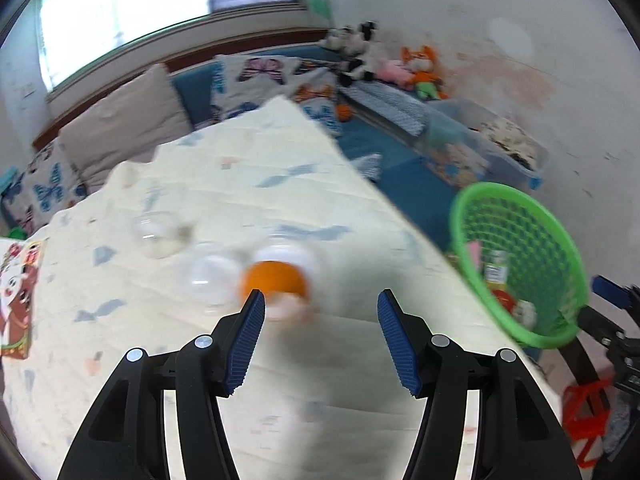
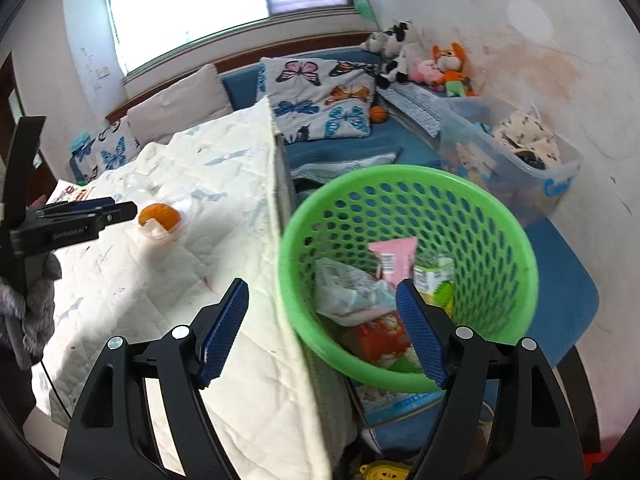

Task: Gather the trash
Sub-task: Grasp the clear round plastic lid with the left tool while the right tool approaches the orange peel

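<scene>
An orange peel in a clear plastic cup (image 1: 276, 278) lies on the cream quilted table cover (image 1: 224, 360); it also shows in the right wrist view (image 2: 160, 218). My left gripper (image 1: 320, 304) is open and empty just short of it, and shows from the side in the right wrist view (image 2: 120, 210). Other clear cups (image 1: 160, 232) lie beyond. My right gripper (image 2: 322, 294) is open and empty above the near rim of the green basket (image 2: 516, 240), which holds wrappers (image 2: 392, 260) and a small carton (image 2: 434, 276).
A picture book (image 1: 18, 296) lies at the table's left edge. A clear storage bin (image 2: 560, 168), butterfly cushions (image 2: 320, 96) and plush toys (image 2: 448, 66) stand on the blue bench behind. The basket (image 1: 560, 240) stands beside the table's right edge.
</scene>
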`<move>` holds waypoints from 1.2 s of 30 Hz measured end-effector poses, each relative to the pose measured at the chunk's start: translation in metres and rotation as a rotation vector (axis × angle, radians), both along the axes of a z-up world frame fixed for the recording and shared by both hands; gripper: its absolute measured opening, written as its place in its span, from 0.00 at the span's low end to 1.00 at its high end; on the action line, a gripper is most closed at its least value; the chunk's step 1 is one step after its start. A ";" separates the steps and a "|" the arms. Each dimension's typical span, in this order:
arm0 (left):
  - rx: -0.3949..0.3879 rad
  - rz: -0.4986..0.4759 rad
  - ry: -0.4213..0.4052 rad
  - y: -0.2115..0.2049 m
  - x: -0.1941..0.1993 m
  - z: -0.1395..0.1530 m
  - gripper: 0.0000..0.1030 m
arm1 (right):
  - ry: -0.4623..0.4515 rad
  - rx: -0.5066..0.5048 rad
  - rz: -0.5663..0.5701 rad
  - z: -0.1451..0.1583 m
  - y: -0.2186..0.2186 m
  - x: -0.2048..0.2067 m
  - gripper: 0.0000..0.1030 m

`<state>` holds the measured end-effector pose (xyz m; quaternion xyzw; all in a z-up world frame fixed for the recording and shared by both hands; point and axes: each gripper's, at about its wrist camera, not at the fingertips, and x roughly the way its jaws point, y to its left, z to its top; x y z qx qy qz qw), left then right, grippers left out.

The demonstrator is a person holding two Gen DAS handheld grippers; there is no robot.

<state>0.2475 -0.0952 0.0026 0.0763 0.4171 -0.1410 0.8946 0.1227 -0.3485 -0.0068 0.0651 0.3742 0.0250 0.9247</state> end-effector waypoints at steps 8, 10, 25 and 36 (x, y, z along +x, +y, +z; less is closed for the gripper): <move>-0.014 0.127 0.029 0.053 0.033 -0.007 0.55 | 0.001 -0.013 0.060 0.002 0.029 0.012 0.74; -0.022 0.144 0.041 0.059 0.041 -0.010 0.56 | 0.004 -0.015 0.071 0.002 0.034 0.015 0.74; -0.086 0.179 0.129 0.069 0.077 -0.038 0.69 | 0.032 -0.029 0.135 -0.006 0.068 0.042 0.74; -0.141 0.187 0.167 0.077 0.085 -0.047 0.53 | 0.040 -0.035 0.191 -0.007 0.094 0.056 0.74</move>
